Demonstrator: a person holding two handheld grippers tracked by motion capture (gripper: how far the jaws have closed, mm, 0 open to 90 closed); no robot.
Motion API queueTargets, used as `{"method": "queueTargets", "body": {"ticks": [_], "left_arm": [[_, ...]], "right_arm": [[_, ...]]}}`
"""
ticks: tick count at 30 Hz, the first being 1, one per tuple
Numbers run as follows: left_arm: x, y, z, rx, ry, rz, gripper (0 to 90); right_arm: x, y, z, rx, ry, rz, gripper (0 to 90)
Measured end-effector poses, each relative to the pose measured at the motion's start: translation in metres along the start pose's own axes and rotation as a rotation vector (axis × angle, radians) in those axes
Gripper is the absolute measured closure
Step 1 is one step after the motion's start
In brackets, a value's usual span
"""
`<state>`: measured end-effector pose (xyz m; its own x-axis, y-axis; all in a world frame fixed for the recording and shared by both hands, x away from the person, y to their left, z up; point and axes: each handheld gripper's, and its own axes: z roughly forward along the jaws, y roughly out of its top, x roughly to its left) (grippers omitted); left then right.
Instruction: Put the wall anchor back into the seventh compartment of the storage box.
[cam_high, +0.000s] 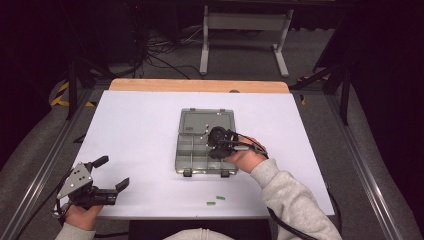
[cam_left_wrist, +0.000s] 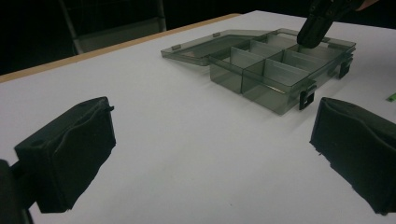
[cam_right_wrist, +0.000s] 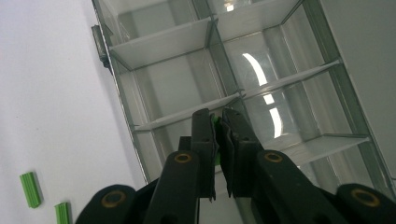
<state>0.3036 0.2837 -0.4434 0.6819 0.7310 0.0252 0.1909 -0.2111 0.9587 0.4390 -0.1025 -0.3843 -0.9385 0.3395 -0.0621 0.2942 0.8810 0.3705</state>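
While over the compartment box (cam_right_wrist: 299, 88), right gripper (cam_right_wrist: 218, 123) fingers clenched on a green piece (cam_right_wrist: 215, 122), left gripper (cam_left_wrist: 210, 140) fingers released.

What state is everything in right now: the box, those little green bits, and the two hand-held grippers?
Box: open, lid laid flat on the table behind it, compartments look empty.
Green piece: pinched in the right hand-held gripper, above the box.
Two green pieces: lying loose on the table in front of the box.
Right hand-held gripper: shut on the green piece.
Left hand-held gripper: open, holding nothing, away from the box.
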Motion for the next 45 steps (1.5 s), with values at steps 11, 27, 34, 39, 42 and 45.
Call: {"method": "queueTargets", "body": {"ticks": [11, 27, 34, 39, 42, 45], "left_arm": [[0.000, 0.000, 0.000, 0.008, 0.000, 0.006, 0.4], [-0.001, 0.001, 0.000, 0.009, -0.003, 0.008, 0.5], [-0.001, 0.000, 0.000, 0.004, 0.001, 0.010, 0.5], [-0.001, 0.000, 0.000, 0.007, 0.002, 0.010, 0.5], [-0.002, 0.001, 0.000, 0.017, -0.003, 0.009, 0.5], [-0.002, 0.001, 0.001, 0.013, -0.004, 0.011, 0.5]], "right_arm": [[0.002, -0.003, 0.011, 0.032, 0.020, 0.006, 83.5], [0.005, -0.008, 0.015, 0.032, 0.031, 0.007, 74.8], [0.010, -0.008, -0.006, -0.031, 0.012, 0.007, 56.3], [0.018, -0.013, -0.022, -0.090, 0.010, 0.002, 42.1], [0.024, -0.016, -0.030, -0.112, 0.011, -0.003, 35.0], [0.030, -0.020, -0.037, -0.135, 0.018, -0.014, 28.8]]}}
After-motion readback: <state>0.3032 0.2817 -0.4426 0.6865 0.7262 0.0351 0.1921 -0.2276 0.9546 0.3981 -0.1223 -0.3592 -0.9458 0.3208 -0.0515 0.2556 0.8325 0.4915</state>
